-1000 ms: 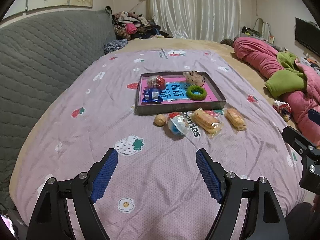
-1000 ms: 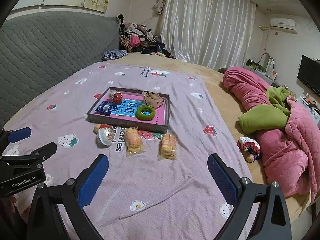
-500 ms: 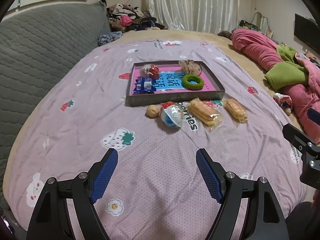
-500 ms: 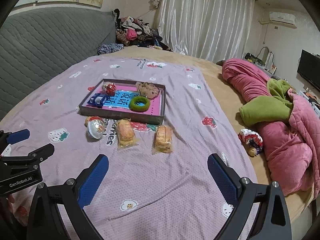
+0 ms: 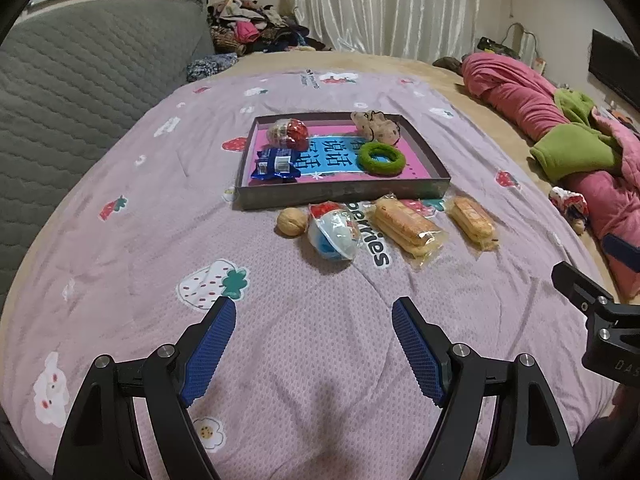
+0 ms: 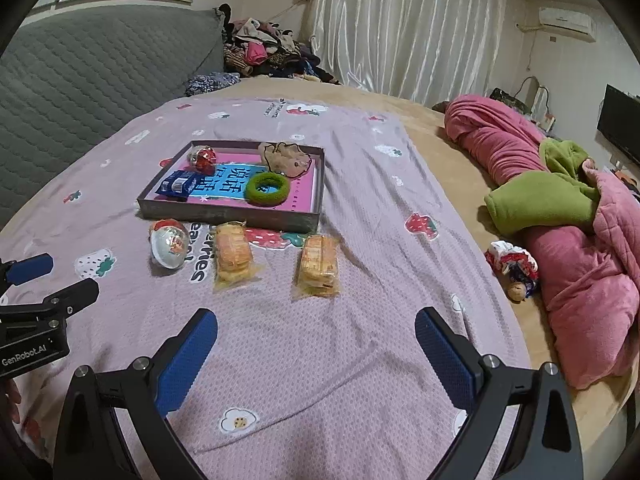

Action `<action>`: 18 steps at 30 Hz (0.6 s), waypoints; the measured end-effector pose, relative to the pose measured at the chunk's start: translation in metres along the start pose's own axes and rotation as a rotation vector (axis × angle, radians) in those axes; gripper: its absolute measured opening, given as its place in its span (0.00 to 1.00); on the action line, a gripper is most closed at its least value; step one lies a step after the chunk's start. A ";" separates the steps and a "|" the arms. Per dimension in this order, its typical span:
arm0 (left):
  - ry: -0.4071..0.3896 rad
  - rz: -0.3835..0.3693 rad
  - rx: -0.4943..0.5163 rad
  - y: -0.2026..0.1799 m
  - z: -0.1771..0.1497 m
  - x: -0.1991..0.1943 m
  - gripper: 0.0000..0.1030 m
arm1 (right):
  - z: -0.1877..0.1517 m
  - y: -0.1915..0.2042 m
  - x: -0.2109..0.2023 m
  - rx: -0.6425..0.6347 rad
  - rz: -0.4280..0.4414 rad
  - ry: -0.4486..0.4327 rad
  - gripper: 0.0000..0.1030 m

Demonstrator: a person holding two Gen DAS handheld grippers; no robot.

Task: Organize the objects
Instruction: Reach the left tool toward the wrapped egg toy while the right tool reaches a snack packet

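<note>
1. Grippers: your left gripper point(image 5: 313, 324) and right gripper point(image 6: 316, 334) have both dropped closer to the bedspread point(image 5: 120, 248); fingers spread, nothing between them.
2. Items unmoved: walnut point(image 5: 292, 221), toy capsule point(image 5: 334, 232) and two biscuit packs point(image 5: 406, 226) point(image 5: 472, 222) lie just outside the tray's point(image 5: 340, 194) near edge.
3. Meaning: you're on approach only, no pick started.

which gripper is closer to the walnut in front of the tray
Left. The walnut lies ahead of the left gripper, slightly toward its left finger. The right gripper is farther to the right, lined up with the wrapped cakes instead.
</note>
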State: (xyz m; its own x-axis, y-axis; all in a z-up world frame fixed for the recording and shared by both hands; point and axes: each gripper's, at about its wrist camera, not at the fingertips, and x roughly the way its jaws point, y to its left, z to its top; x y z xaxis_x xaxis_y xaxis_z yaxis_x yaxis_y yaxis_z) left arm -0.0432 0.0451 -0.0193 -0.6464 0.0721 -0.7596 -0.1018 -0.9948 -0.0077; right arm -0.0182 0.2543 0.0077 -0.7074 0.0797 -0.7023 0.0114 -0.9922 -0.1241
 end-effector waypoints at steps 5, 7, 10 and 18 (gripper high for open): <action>0.020 0.002 0.002 -0.002 0.002 0.013 0.79 | 0.001 0.002 0.011 -0.011 0.002 0.015 0.97; 0.023 0.003 0.004 -0.003 0.004 0.017 0.79 | 0.001 0.000 0.014 -0.005 0.005 0.016 0.97; 0.029 0.000 -0.002 -0.003 0.006 0.023 0.79 | 0.001 -0.004 0.019 0.003 0.004 0.024 0.97; 0.045 0.000 -0.013 -0.005 0.014 0.041 0.79 | 0.007 -0.012 0.035 0.007 -0.003 0.035 0.97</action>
State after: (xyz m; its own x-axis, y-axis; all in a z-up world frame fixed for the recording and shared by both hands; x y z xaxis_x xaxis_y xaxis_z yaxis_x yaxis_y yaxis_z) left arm -0.0802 0.0546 -0.0414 -0.6117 0.0692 -0.7881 -0.0918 -0.9956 -0.0161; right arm -0.0478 0.2684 -0.0102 -0.6823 0.0855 -0.7261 0.0045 -0.9926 -0.1211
